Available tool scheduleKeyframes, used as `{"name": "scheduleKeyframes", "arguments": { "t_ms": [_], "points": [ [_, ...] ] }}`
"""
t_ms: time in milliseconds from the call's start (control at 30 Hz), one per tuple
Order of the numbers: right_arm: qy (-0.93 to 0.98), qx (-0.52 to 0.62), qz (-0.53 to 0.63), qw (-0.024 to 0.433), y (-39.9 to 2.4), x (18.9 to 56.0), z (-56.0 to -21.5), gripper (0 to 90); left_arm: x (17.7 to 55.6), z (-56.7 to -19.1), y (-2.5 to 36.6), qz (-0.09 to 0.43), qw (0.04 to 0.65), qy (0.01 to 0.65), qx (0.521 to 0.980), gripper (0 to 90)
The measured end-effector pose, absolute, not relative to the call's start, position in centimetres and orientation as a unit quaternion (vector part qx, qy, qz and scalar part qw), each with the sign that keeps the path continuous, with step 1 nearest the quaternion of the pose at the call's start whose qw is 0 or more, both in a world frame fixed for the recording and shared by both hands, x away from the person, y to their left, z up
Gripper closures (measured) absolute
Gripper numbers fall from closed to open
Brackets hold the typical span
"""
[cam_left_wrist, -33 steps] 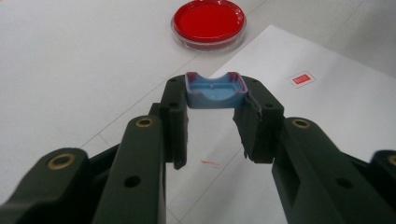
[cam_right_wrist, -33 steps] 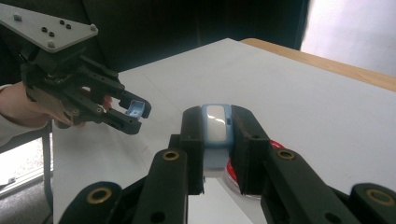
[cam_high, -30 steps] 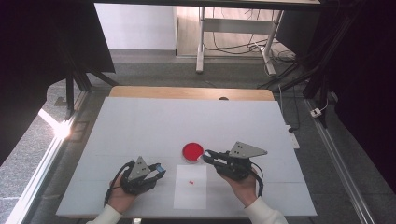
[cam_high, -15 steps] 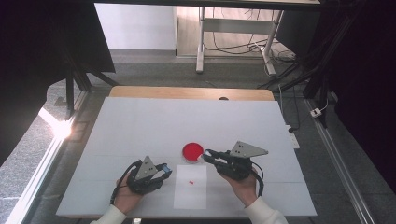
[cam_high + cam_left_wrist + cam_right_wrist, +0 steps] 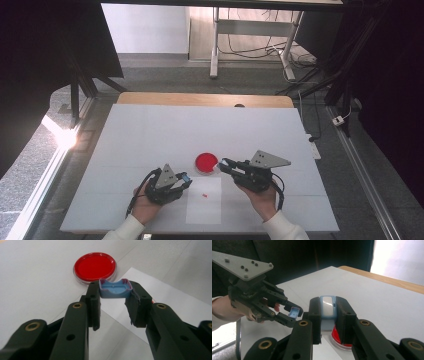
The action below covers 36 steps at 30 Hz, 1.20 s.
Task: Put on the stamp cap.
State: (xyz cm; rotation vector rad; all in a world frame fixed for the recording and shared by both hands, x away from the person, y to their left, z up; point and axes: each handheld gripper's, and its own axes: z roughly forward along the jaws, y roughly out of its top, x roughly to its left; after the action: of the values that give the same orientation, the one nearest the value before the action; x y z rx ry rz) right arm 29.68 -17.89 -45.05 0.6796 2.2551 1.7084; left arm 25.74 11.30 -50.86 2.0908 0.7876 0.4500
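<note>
A red round dish (image 5: 206, 161) lies on the white table (image 5: 150, 135); it also shows as the dish (image 5: 95, 266) just beyond my left jaws. My left gripper (image 5: 185, 178) sits left of a white paper sheet (image 5: 204, 207) and is shut on a small blue cap (image 5: 115, 288), its hollow side up. My right gripper (image 5: 223, 165) points left, right beside the dish, and is shut on a pale blue-and-white small container (image 5: 327, 307). In the right gripper view the left gripper (image 5: 294, 312) with the blue cap (image 5: 294, 312) is close by, to the left.
A tiny red speck (image 5: 204, 195) lies on the paper sheet (image 5: 165, 300). The table's wooden far edge (image 5: 205, 99) runs across the back. A metal stand (image 5: 215, 45) and cables sit on the floor beyond. Dark curtains flank both sides.
My left gripper has moved right and slightly forward with the blue cap, closer to the dish and the right gripper. The right gripper has stayed put.
</note>
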Motion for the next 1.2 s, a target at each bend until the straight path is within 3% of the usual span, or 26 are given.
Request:
{"name": "scheduleKeyframes", "arguments": {
  "t_ms": [1200],
  "points": [
    [0.769, 0.233, 0.583, 0.118, -17.4, 29.4, -45.2, 75.2, 26.8, -50.8, 6.6, 0.161, 0.427, 0.279, 0.845, 64.6]
  ]
}}
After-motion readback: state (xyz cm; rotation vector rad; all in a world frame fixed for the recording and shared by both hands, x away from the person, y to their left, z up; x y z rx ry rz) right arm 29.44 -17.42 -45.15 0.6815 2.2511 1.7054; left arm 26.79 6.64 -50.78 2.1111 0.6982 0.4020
